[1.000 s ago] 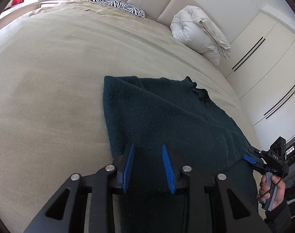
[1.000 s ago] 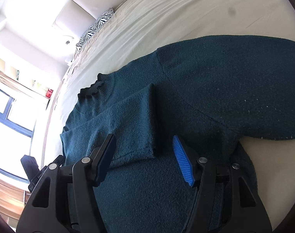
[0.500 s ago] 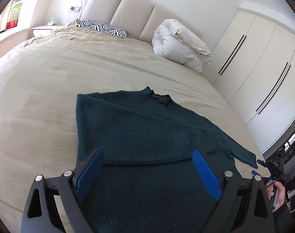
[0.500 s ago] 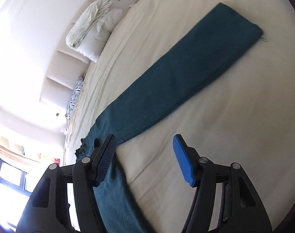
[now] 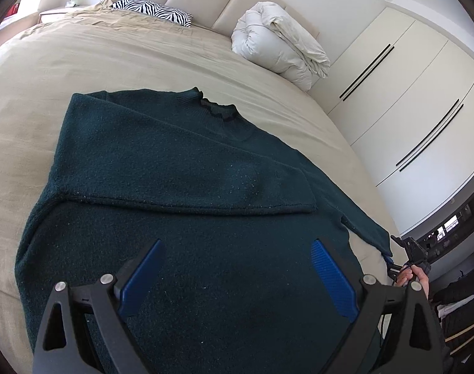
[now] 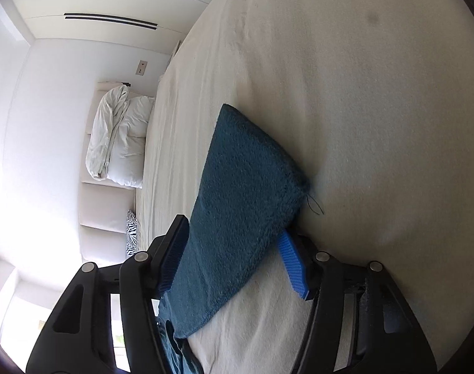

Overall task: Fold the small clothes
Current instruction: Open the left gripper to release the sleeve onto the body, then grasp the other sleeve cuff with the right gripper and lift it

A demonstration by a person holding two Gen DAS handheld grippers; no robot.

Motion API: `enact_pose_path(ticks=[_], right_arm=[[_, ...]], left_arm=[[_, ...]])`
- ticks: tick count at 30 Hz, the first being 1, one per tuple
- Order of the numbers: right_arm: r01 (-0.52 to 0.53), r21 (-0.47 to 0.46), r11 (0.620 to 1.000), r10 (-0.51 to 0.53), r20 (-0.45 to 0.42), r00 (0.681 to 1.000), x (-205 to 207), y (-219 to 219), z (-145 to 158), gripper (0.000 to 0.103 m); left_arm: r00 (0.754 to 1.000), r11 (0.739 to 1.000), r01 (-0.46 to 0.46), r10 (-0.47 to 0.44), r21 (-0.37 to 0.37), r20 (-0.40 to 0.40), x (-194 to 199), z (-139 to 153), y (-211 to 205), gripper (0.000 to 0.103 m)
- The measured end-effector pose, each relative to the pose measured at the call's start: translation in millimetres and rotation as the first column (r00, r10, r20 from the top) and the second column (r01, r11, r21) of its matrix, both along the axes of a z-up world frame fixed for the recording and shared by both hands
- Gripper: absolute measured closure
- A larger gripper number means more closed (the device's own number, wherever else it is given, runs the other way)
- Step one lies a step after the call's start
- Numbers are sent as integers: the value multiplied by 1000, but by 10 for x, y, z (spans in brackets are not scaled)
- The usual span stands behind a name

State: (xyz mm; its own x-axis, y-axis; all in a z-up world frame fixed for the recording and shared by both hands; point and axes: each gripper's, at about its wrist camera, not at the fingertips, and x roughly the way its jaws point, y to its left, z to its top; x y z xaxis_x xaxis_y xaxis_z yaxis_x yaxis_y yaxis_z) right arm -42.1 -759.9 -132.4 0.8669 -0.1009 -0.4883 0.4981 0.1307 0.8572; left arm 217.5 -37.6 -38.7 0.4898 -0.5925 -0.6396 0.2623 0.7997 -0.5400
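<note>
since a second ago the left gripper (image 5: 237,272) has let go and stands wide and empty above the sweater (image 5: 180,193), while the right gripper (image 6: 230,258) has swung to the outstretched sleeve (image 6: 246,187) and is closing around its cuff, where a shallow bite could slip off.

Dark teal sweater (image 5: 180,168); beige bedspread (image 5: 81,62); zebra-striped pillow (image 5: 152,12); blue-padded fingers (image 5: 333,280)

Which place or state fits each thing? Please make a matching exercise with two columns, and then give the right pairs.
Things:
1. dark green knitted sweater
2. zebra-striped pillow
3. rolled white duvet
4. left gripper

Places or states:
A. fingers wide apart, nothing between them
B. flat on the beige bed sheet, one sleeve folded across the chest
C. against the headboard, nearer the white wardrobe
D. at the head of the bed, far from the wardrobe

Pairs: 1-B, 2-D, 3-C, 4-A
</note>
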Motion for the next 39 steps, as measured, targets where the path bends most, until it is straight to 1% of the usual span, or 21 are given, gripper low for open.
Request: enact_pose_path(ticks=[4, 6, 7, 10, 12, 14, 15, 16, 17, 19, 20, 22, 23, 25, 27, 28, 30, 33, 37, 38, 39], right_arm=[[34, 10, 999, -33, -43, 999, 113, -247, -91, 86], [41, -14, 999, -42, -76, 996, 142, -300, -52, 89], [35, -41, 999, -39, -88, 995, 175, -292, 1, 94], [-19, -163, 987, -3, -133, 991, 346, -85, 318, 95], [-84, -255, 963, 45, -157, 987, 519, 162, 603, 96], [-189, -363, 912, 123, -198, 973, 815, 609, 936, 96], [-255, -421, 871, 173, -223, 959, 999, 887, 1094, 96], [-327, -480, 814, 226, -256, 940, 1209, 1200, 1245, 96], [-402, -539, 740, 276, -301, 913, 1390, 1556, 1369, 96], [-528, -643, 555, 352, -393, 849, 1676, 2372, 1533, 96], [-573, -668, 475, 387, -426, 818, 1785, 2738, 1539, 96], [-637, -692, 339, 414, -498, 762, 1899, 3437, 1474, 96], [-658, -698, 282, 420, -527, 739, 1967, 3723, 1409, 96], [-694, -688, 212, 439, -567, 696, 1934, 4200, 1251, 96], [-724, -669, 171, 455, -598, 660, 1960, 4558, 1106, 96], [-736, -659, 157, 461, -610, 645, 1966, 4691, 1038, 96], [-756, -638, 148, 480, -622, 619, 1901, 4910, 910, 96], [-770, -626, 128, 486, -637, 598, 1875, 5138, 768, 96], [-778, -616, 124, 510, -634, 582, 1792, 5196, 717, 95], [-781, -611, 130, 518, -630, 579, 1771, 5204, 714, 94], [-783, -606, 140, 525, -624, 578, 1754, 5200, 710, 93]], left_arm=[[999, 998, -17, 15, -57, -42, 75, -65, 36, 6], [998, 997, -22, 17, -81, -61, 119, -87, 63, 7], [997, 996, -25, 19, -91, -70, 140, -96, 76, 7], [995, 991, -36, 24, -132, -95, 208, -105, 127, 7], [995, 986, -37, 22, -165, -96, 247, -76, 147, 7], [996, 982, -39, 22, -187, -91, 286, -31, 153, 7], [996, 979, -38, 21, -201, -88, 309, -5, 147, 7], [996, 975, -41, 23, -217, -87, 329, 17, 143, 7], [996, 971, -43, 23, -235, -89, 350, 35, 138, 7], [995, 959, -41, 12, -281, -101, 399, 63, 113, 7], [993, 953, -38, 4, -302, -114, 431, 65, 86, 7], [990, 938, -24, -26, -345, -140, 475, 71, 8, 7], [988, 929, -12, -47, -370, -150, 501, 71, -38, 7], [982, 906, 3, -83, -424, -172, 544, 55, -108, 7], [974, 880, 9, -115, -475, -195, 611, 13, -181, 6], [969, 876, 10, -128, -482, -213, 645, -23, -220, 6], [954, 883, 9, -147, -468, -260, 716, -110, -324, 6], [934, 876, 15, -184, -481, -306, 791, -218, -457, 6], [915, 899, 45, -212, -436, -342, 905, -278, -613, 7], [910, 904, 46, -214, -426, -356, 936, -306, -645, 12], [903, 900, 48, -224, -434, -365, 962, -337, -672, 26]])
